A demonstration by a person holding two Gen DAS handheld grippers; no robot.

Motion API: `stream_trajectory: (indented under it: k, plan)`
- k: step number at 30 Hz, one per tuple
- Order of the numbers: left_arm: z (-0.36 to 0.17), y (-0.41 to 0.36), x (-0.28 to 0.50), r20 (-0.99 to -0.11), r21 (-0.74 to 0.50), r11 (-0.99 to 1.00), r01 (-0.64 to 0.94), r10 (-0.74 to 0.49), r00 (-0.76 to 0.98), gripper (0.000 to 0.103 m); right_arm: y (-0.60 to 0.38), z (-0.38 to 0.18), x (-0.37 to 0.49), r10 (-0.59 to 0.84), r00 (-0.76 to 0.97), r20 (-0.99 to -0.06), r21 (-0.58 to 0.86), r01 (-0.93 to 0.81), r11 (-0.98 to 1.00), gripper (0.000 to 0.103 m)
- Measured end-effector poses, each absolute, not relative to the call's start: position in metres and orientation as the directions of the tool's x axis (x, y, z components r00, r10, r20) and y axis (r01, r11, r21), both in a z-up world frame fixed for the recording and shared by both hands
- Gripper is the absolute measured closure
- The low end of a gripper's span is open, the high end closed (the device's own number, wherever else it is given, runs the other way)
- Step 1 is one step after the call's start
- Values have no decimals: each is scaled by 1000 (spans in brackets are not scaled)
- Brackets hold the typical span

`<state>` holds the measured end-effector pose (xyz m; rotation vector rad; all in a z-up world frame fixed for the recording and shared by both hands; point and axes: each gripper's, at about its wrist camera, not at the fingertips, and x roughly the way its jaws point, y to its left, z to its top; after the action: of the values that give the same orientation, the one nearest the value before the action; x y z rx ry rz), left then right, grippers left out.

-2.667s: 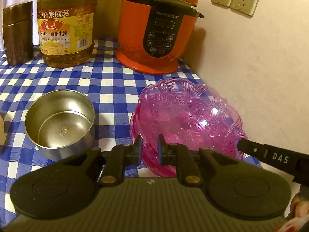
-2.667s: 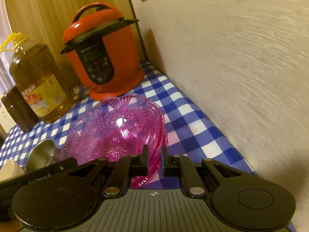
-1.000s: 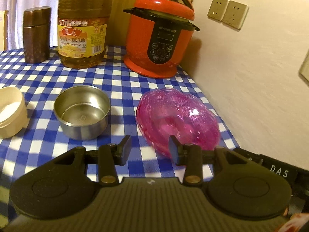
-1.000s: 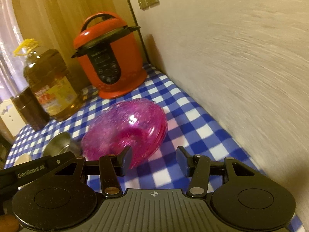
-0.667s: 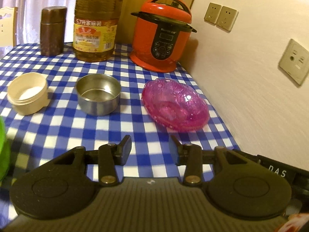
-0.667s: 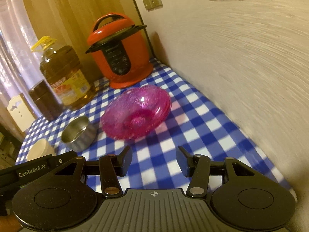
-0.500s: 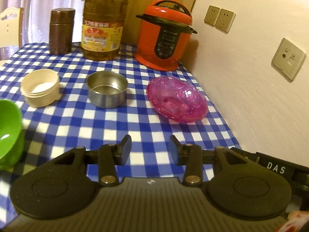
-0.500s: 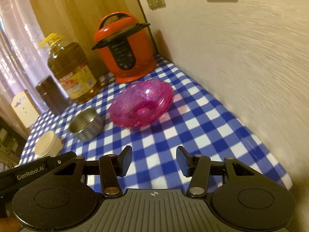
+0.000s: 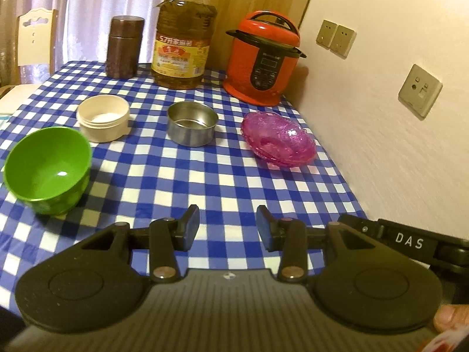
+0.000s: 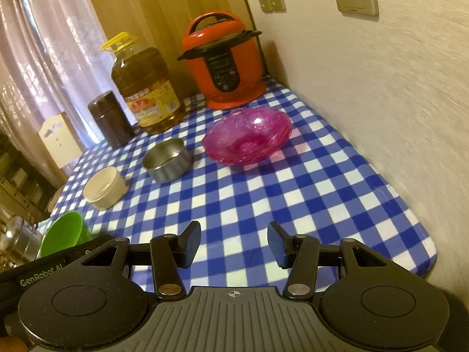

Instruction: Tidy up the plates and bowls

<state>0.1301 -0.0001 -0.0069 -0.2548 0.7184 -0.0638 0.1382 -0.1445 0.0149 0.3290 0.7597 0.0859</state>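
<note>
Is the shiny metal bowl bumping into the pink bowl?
Apart. The left wrist view shows a strip of checkered tablecloth between the metal bowl and the pink bowl; the right wrist view shows the same gap.

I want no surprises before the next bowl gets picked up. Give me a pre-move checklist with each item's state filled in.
1. Left gripper open, nothing between its fingers: ok.
2. Right gripper open, nothing between its fingers: ok.
3. Pink glass bowls released, resting on the checked tablecloth in front of the red cooker: ok.
4. Pink stack sits level and fully nested: cannot tell, rims overlap in both views.
5. Steel bowl, cream container and green bowl upright and apart from each other: ok.
6. Green bowl clear of the table's near edge: cannot tell.
</note>
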Motion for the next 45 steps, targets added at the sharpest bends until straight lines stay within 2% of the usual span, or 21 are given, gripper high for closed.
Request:
stream_trajectory:
  k: [18, 45]
  plan:
    - [-3, 34, 94, -655, -255, 962, -102, -94, 750, 62, -111, 24, 120, 252, 709, -658, 321, -39, 946, 52]
    - [3, 75, 99, -646, -272, 945, -180, -41, 762, 62, -70, 24, 135, 313, 696, -646, 315, -131, 940, 52]
